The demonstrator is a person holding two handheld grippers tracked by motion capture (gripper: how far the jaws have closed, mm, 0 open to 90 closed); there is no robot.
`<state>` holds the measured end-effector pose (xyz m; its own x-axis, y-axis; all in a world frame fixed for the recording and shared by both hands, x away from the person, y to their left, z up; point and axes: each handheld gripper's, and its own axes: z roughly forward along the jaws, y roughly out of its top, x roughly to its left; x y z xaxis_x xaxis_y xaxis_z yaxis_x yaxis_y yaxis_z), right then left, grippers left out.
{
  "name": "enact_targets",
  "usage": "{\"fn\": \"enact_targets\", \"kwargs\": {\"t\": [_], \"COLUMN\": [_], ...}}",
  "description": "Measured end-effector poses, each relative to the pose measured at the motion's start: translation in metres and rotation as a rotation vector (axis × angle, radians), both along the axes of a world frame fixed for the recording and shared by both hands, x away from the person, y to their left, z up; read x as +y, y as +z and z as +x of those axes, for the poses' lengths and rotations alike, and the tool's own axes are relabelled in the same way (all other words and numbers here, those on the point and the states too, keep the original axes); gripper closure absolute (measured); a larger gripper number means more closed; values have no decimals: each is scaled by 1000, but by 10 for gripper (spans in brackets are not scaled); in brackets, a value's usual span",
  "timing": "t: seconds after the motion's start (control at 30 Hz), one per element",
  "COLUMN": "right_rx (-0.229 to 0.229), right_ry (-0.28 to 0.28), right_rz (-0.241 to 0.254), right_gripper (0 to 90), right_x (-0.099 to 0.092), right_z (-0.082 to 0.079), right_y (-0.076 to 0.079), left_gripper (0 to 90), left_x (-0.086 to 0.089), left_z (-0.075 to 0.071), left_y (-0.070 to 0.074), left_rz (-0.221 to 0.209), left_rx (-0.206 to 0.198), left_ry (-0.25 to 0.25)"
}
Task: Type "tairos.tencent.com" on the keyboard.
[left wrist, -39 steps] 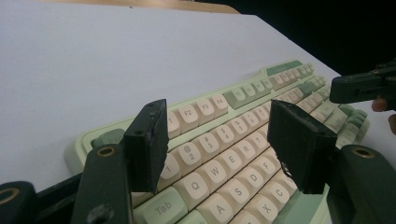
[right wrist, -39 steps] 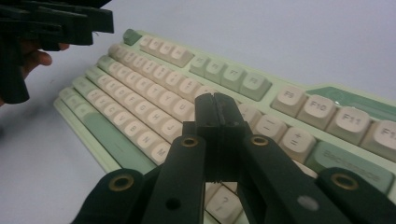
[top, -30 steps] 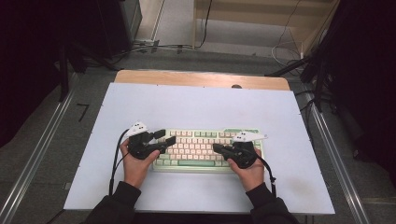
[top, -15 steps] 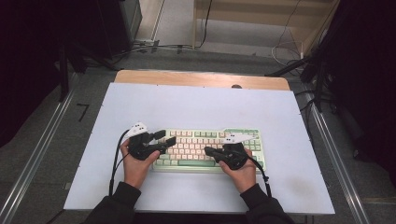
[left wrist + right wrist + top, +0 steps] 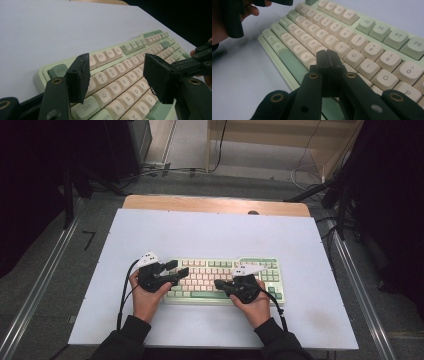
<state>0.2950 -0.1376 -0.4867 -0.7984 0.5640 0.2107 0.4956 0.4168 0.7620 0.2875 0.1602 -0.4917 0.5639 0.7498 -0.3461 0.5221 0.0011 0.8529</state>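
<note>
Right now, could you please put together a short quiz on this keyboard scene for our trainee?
1. True or false: the right gripper has its jaws pressed together.
2. Multiple choice: the keyboard lies on A) a white sheet, B) bare wood, C) a tray.
3. Fill in: in the left gripper view, the left gripper hangs with its jaws apart over the keyboard's ____ end, near the Esc key.

Key: 1 true; 2 A, the white sheet; 3 left.
</note>
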Motion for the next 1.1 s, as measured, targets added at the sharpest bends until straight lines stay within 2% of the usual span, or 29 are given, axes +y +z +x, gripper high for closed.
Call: {"fn": "enact_targets", "kwargs": {"t": [0.73,0.9,0.97,1.1], "right_rx": [-6,1,-2,-8], "right_ry": [5,-2,-1,-21], "right_rz": [-25,-67,-63,14], "right_gripper": [876,876,876,874], "right_x": [4,6,6,-4], "right_z": [0,1,1,2], "right_y": [-3,-8,-6,3], "left_gripper": [397,397,397,397], "left_x": [-2,-2,-2,-2], "left_z": [-1,-1,-1,-1], "left_y": [-1,-1,-1,0], "left_rz": [4,7,6,0], "left_rx": [4,5,4,0], "left_ry": [-7,-7,-8,-5]}}
